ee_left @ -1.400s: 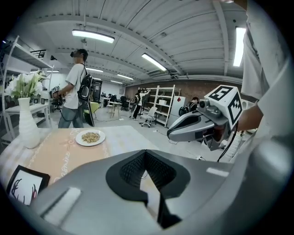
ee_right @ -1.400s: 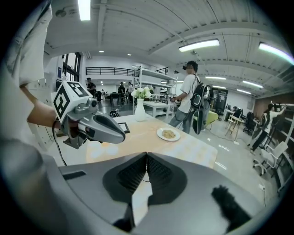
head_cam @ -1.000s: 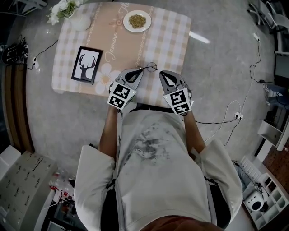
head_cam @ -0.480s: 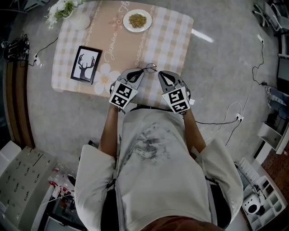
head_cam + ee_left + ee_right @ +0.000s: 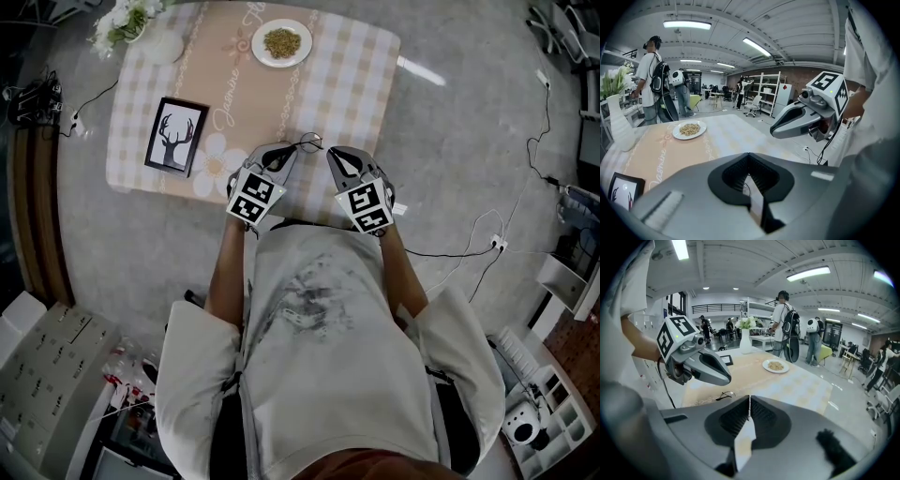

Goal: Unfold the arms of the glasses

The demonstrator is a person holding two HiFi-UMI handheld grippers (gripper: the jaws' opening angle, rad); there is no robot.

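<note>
Beige checked tablecloth (image 5: 356, 75). Left to right in the head view: white vase (image 5: 167, 44) with flowers (image 5: 127, 19), framed deer picture (image 5: 175, 134), plate (image 5: 282, 43) of grain further back, then our two tools at the near edge.

On the left gripper (image 5: 283, 153) the jaws are closed tip to tip with nothing clamped. Its own view shows only a sliver of cloth through the gap behind the tips.

The glasses (image 5: 310, 142) are a thin wire frame lying on the cloth just beside the left tips, between the two grippers and slightly ahead of them. Neither gripper touches them. We cannot resolve whether the arms are folded flat.

On the right gripper (image 5: 337, 157) the jaws are likewise pressed together and empty.

Judgement: task not started; the step in hand is the approach. To do it well we would:
- part both jaws before descending;
- pin the frame with one gripper at the rim or bridge;
- take one arm near its free end with the other gripper and swing it about the hinge, not lift it.

Light squeeze only. The wire looks easy to bend, and the frame may skid on the cloth.

Pose: both forearms (image 5: 228, 262) reach forward from the body, roughly parallel. The grippers tilt downward toward the cloth's near edge, marker cubes (image 5: 253, 197) facing up, tips angled a little toward the glasses.
</note>
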